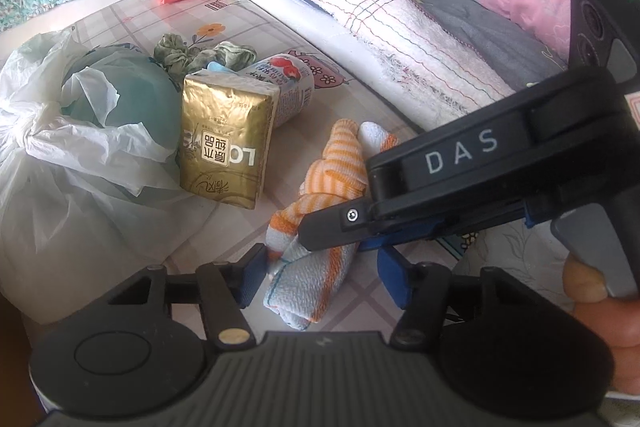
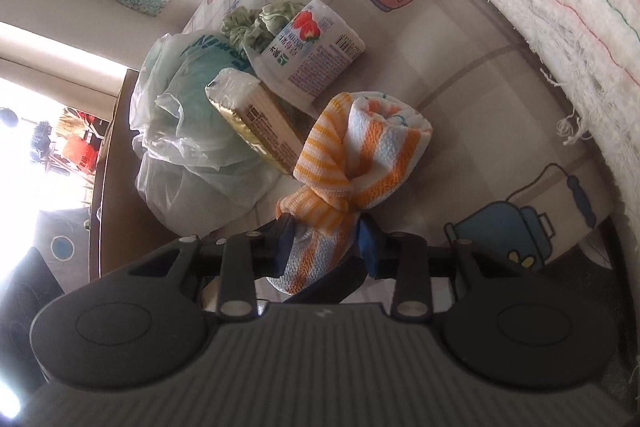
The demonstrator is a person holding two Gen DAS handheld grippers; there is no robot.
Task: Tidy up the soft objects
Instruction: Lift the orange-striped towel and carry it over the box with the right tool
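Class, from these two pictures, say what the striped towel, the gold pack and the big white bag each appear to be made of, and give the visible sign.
Striped towel: looks like woven cotton terry, matte; a waffle-like weave shows and it bunches softly.
Gold pack: probably metallic plastic film, glossy; it is creased and catches glints.
White bag: thin plastic film, translucent and crinkled; a teal thing shows through it.

Bare patterned sheet (image 1: 352, 99) lay open between the striped towel (image 1: 320, 187) and the folded blanket (image 1: 360, 11) to the right. On the left, a gold tissue pack (image 1: 224, 139), a strawberry-print roll (image 1: 288, 87) and a plastic bag (image 1: 80, 131) crowded together, blocking that side. The right gripper (image 1: 348, 227) crossed over the towel's near end.
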